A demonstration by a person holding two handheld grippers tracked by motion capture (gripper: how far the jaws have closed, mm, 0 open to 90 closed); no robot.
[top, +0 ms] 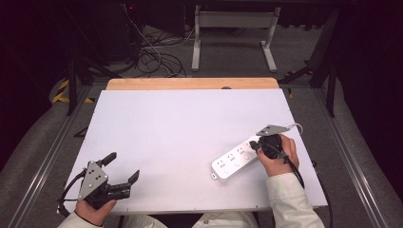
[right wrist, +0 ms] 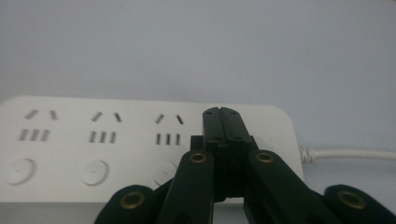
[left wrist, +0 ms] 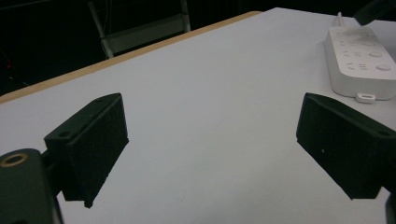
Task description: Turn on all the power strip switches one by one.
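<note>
A white power strip (top: 236,161) is seen lying flat and slantwise on the white table (top: 180,142), toward the table's right near corner, with its cord (top: 295,126) led off from its far right end. The right gripper (top: 256,145) is held over that cord end of the strip, its jaws pressed together with nothing between them; in the right gripper view the closed tips (right wrist: 221,116) are set over the strip's top face (right wrist: 93,140), just beside the third socket group and the button row. The left gripper (top: 124,167) is kept well apart from the strip, near the table's left near corner, with its jaws spread wide over bare tabletop; in the left gripper view the strip (left wrist: 359,60) is seen beyond the farther jaw, untouched.
</note>
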